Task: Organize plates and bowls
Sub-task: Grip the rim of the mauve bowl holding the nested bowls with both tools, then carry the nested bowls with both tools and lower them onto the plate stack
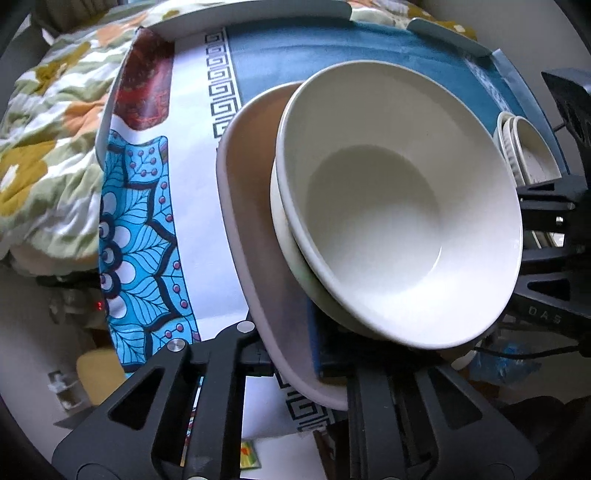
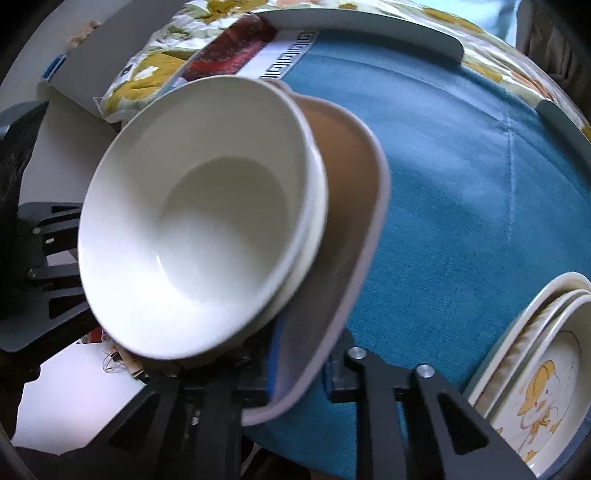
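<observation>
Your left claw (image 1: pixel 291 363) is clamped on the near rim of the grey square plate (image 1: pixel 255 236), one finger above the rim and one under it. Your right claw (image 2: pixel 295 380) grips the same plate's rim (image 2: pixel 354 229) from the opposite side, jaws pinched narrow on it.

Take that grey plate as your landmark. Stacked on it are two white bowls: the upper bowl (image 1: pixel 399 199) sits nested in the lower bowl (image 1: pixel 291 236), of which only a band of rim shows beneath. In the right wrist view the upper bowl (image 2: pixel 192 221) fills the left half of the plate, with the lower bowl's rim (image 2: pixel 317 206) peeking out along its right edge. Both bowls are empty. A blue pad on each claw's inner finger presses the plate just below the bowls.

Under the plate lies a blue cloth (image 1: pixel 295 48) covering the desk, and to the plate's left in the left wrist view the cloth turns white with a key-pattern border (image 1: pixel 221 92) and a turquoise leaf print (image 1: pixel 140 236). A grey raised edge of the desk (image 2: pixel 369 26) runs beyond the plate. Past that edge lies a flowered quilt (image 1: pixel 48 147).

To the plate's right, well apart from it, sits a stack of small white dishes (image 2: pixel 546 354), the top one printed with a yellow cartoon figure; the same stack (image 1: pixel 524 151) shows small beyond the bowls in the left wrist view.
</observation>
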A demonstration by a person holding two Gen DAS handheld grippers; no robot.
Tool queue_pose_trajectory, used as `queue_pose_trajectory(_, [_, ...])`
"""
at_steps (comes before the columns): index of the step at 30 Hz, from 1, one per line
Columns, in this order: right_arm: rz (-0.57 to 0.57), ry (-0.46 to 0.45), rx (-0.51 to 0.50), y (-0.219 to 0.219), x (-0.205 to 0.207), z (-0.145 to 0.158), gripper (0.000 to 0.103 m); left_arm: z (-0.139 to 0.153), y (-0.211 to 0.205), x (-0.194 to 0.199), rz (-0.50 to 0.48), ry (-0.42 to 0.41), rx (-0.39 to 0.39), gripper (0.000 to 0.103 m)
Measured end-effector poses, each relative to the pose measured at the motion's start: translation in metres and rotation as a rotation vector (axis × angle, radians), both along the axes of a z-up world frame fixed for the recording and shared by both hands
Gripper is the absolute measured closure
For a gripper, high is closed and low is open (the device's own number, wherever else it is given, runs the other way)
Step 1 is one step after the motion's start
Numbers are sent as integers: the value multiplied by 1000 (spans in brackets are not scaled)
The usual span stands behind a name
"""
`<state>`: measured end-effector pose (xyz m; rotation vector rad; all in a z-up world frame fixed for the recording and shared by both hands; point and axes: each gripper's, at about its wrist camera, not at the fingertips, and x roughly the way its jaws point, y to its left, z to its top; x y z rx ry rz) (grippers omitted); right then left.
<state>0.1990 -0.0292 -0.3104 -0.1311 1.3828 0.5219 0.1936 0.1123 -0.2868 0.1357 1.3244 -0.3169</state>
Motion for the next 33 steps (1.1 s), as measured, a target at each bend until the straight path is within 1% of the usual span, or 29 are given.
queue_pose_trajectory(3, [6,-27,-10,4,-3,2,89,1,1,-1,-6,-23,4,94])
queue_pose_trajectory(10, [-17,-52,-3,9,-4,3,89,3,-4,-3,-14,-55,29,94])
queue_pose_trajectory(16, [-35,-90,0,-9,-11,18,89,16,-9,1,-23,-93,38,94])
queue_pose_trajectory(21, [-67,-124,9,-25,-12,40,89,42,-18,6,-49,-132,44,94])
queue_pose_trajectory(24, [-98,-138,17,-42,-16,58,89,60,-28,8,-72,-154,41,94])
queue_pose_trajectory(31, [-154,-193,17,-89,-25,105,89,106,-76,5,-129,-221,37,94])
queue_pose_trajectory(33, [-160,-210,16,-97,-24,115,89,115,-91,3,-134,-231,34,94])
